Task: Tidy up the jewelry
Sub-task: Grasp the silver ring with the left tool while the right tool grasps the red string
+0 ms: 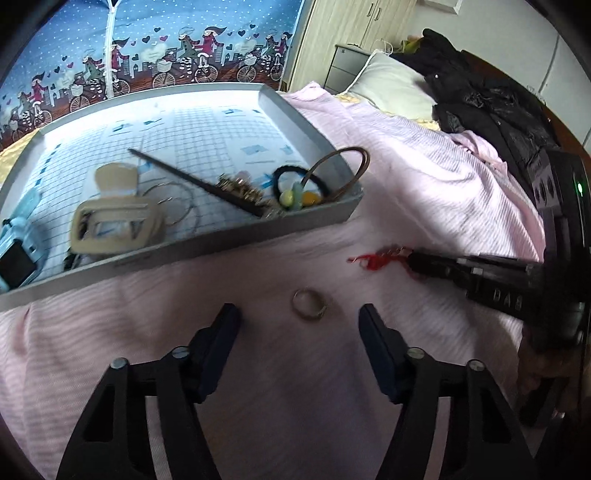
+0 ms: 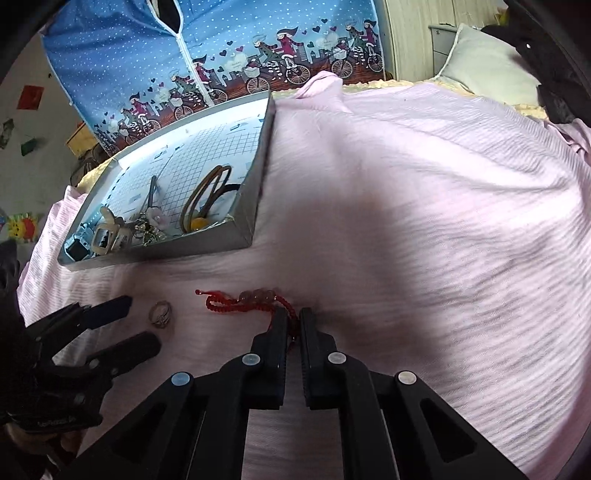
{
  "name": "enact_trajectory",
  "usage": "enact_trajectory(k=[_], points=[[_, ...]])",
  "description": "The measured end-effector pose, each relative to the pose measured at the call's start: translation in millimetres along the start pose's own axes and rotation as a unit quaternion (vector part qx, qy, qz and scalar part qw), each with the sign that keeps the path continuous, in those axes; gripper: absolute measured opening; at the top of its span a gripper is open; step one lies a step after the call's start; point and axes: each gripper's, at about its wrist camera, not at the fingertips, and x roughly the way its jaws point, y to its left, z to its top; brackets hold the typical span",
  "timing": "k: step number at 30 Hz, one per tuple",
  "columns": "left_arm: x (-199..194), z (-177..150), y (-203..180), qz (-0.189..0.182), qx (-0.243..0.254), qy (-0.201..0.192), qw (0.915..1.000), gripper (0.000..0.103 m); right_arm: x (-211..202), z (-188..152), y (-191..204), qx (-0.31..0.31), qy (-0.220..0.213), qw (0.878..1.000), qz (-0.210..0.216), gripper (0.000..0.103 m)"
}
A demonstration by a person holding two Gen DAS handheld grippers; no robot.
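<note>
Room around your tools is generous on the right, where the pink bedspread (image 2: 424,206) runs bare and rumpled all the way to the pillow (image 2: 484,59) and the dark jacket (image 1: 491,96) heaped at the head of the bed. On the left you are hemmed in by the grey tray (image 1: 306,122), whose low near wall runs across just beyond the loose pieces and whose right corner points toward your right gripper.

Your left gripper (image 1: 299,317) sits low over the bedspread with its fingers spread wide, and the silver ring (image 1: 308,303) lies flat on the cloth just ahead of the gap between them, touching neither finger. Your right gripper (image 2: 294,315) has its fingers pressed nearly together, pinching one end of the red cord bracelet (image 2: 240,301); the rest of the cord and its pale beads trail leftward on the cloth, near the ring but apart from it.

Inside the tray, crowded against the near wall, lie a beige hair claw (image 1: 114,225), a dark hair stick (image 1: 192,181), thin hoop earrings (image 1: 177,203), a black hair tie (image 1: 299,184) and a brown bangle (image 1: 343,166) that leans up over the tray's right corner. A light blue watch (image 1: 18,251) lies at the tray's left end.

Behind the tray stands a blue fabric wardrobe (image 2: 221,48) printed with cyclists, with a wooden cabinet (image 1: 354,33) to its right.
</note>
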Motion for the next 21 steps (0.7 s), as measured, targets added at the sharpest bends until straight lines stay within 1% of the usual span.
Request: enact_trajectory(k=[1,3,5,8,9,12,13,15,16,18,21], points=[[1,1,0,-0.004,-0.002,-0.001,1.0000,0.048,1,0,1,0.000,0.000,1.000,0.002,0.007],[4,4,0,-0.012,-0.004,0.000,0.9999,0.032,1,0,1,-0.002,0.001,1.000,0.002,0.007],[8,4,-2,-0.011,0.003,0.006,0.9999,0.028,2,1,1,0.001,0.002,1.000,0.006,0.007],[13,0,-6,-0.002,0.015,0.009,0.9998,0.027,3,2,-1,0.006,0.003,1.000,0.015,0.008],[13,-1,-5,0.001,0.013,0.008,0.9999,0.024,3,2,-1,0.007,0.004,1.000,0.018,0.010],[13,-5,-1,0.006,0.000,0.003,1.0000,0.017,4,2,1,0.005,0.010,1.000,0.026,0.010],[13,-6,1,0.007,-0.007,-0.001,0.9999,0.017,5,3,2,0.002,0.011,1.000,0.026,0.010],[11,-10,2,0.011,-0.012,-0.011,0.9998,0.017,5,3,3,0.001,0.012,0.999,0.031,0.016],[10,-11,1,0.015,-0.007,-0.015,0.9997,0.017,5,3,3,0.004,0.012,0.999,0.038,0.018],[10,-13,-3,0.024,0.001,-0.018,0.9996,0.017,6,3,2,0.009,0.011,0.999,0.047,0.026],[12,-14,-5,0.028,0.004,-0.021,0.9994,0.017,8,1,6,-0.001,0.011,0.999,0.042,0.026]])
